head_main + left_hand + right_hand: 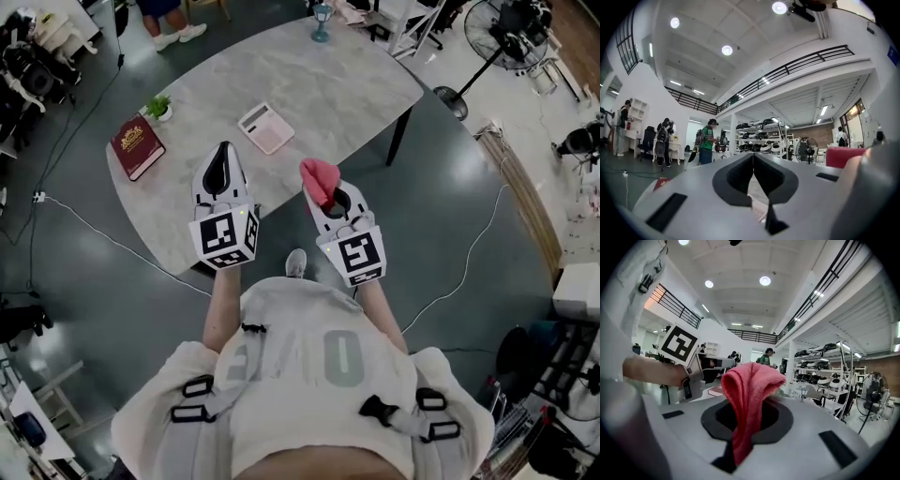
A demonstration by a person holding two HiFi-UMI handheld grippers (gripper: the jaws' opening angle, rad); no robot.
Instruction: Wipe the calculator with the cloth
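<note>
Left hand-held gripper [753, 161]: jaws pressed together, nothing between them, touching nothing. Right hand-held gripper [750, 413]: jaws pinching the pink cloth [752, 380]. The cloth is bunched into a fold that stands up out of the jaws, with a narrow tail running back down the slot between them. It hangs in the air, clear of the tabletop [328, 80]. In the head view both hand-held grippers sit side by side at the near edge of the tabletop, pointing across it, left one roughly level. The calculator [266, 127] lies flat on the grey marbled tabletop ahead of the hand-held grippers, nearer the left one's line, apart from both and from the cloth. It is pale pink, rectangular, face up and skewed to the table edge. A dark red book [137, 146] and a small potted plant [158, 107] sit to its left, well apart from it.
</note>
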